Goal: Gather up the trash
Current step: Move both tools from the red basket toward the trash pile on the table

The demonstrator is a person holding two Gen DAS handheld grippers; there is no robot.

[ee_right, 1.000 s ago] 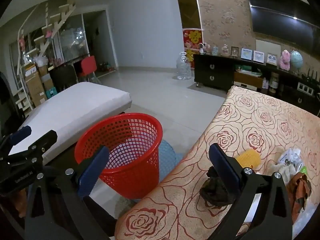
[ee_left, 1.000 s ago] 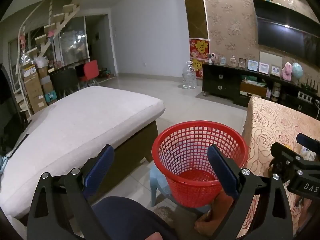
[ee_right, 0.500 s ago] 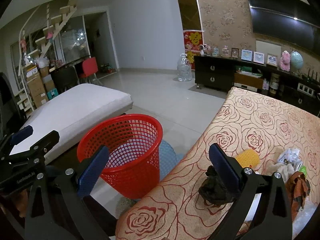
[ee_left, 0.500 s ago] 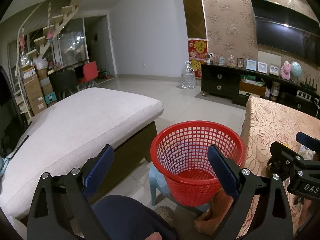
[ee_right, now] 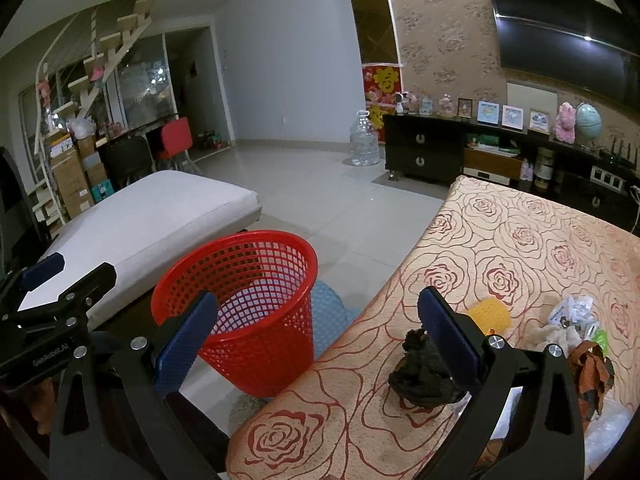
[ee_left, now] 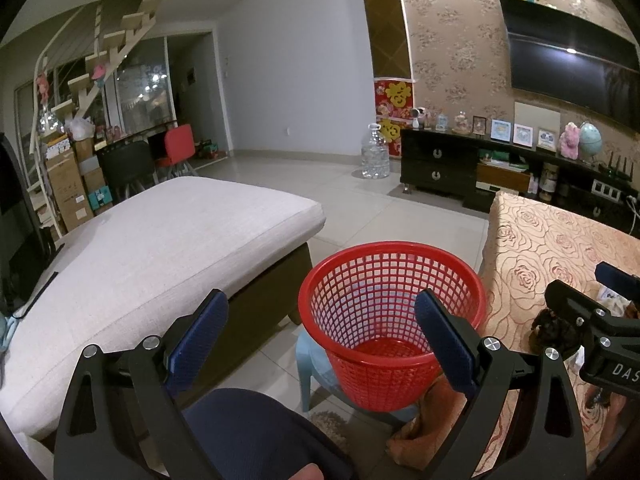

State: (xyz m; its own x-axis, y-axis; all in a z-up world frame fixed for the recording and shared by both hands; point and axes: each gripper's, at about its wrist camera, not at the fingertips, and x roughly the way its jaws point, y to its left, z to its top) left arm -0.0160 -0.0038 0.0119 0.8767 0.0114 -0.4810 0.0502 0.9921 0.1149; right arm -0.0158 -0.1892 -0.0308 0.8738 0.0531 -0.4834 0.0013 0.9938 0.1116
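A red mesh basket (ee_left: 394,320) (ee_right: 248,304) stands on a pale blue stool (ee_left: 316,364) beside the rose-patterned table (ee_right: 500,264). Its inside looks bare. My left gripper (ee_left: 320,336) hangs open in front of the basket, holding nothing. My right gripper (ee_right: 320,340) is open over the table's near corner. A dark crumpled wad (ee_right: 424,368) lies on the cloth just left of the right finger. Further right lie a yellow mesh piece (ee_right: 488,314), white crumpled paper (ee_right: 568,316) and an orange-brown wrapper (ee_right: 592,368).
A wide cushioned bench (ee_left: 152,240) fills the left side. Tiled floor (ee_left: 360,204) stretches to a dark TV cabinet (ee_left: 440,168) and a big water bottle (ee_left: 375,156). A dark-clothed knee (ee_left: 248,432) is below the left gripper. Boxes and chairs stand at far left.
Both views have drifted slightly, with the basket sitting a little lower and more centred in the left wrist view. Both grippers stay open and nothing has been picked up.
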